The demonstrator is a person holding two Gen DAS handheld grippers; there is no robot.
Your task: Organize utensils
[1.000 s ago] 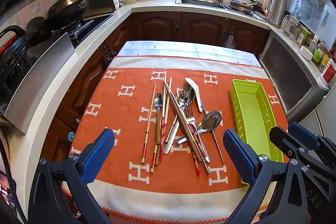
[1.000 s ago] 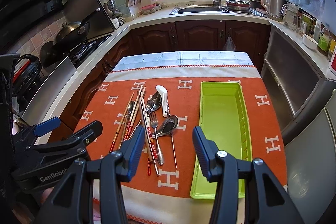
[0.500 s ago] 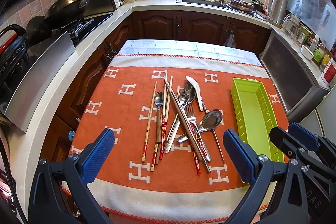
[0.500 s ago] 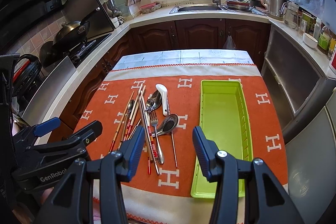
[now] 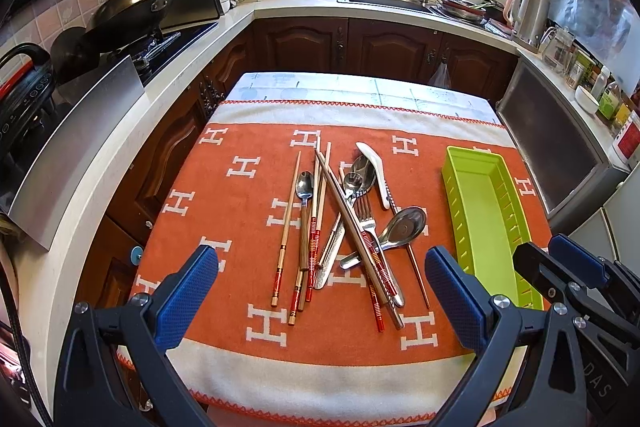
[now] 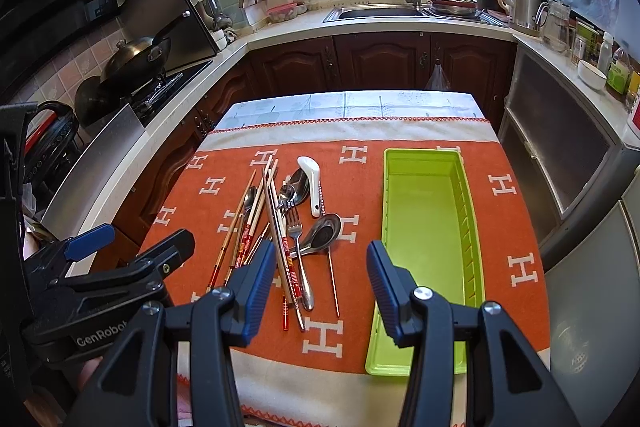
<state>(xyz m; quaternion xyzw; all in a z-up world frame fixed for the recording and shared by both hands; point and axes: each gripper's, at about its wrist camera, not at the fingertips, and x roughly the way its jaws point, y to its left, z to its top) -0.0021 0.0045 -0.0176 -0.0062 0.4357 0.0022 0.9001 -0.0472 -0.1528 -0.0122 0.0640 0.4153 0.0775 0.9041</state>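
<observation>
Both grippers, left gripper [image 5: 320, 291] and right gripper [image 6: 322, 281], hover with jaws released and empty. Ahead lies the utensil pile [image 5: 348, 223], handles pointing toward them, nearer the left; green tray [image 6: 424, 227] sits rightward.

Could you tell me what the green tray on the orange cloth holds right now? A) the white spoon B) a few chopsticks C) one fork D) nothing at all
D: the green tray shows only bare floor, while the chopsticks, white spoon and fork all lie in the pile on the orange cloth beside it.
</observation>
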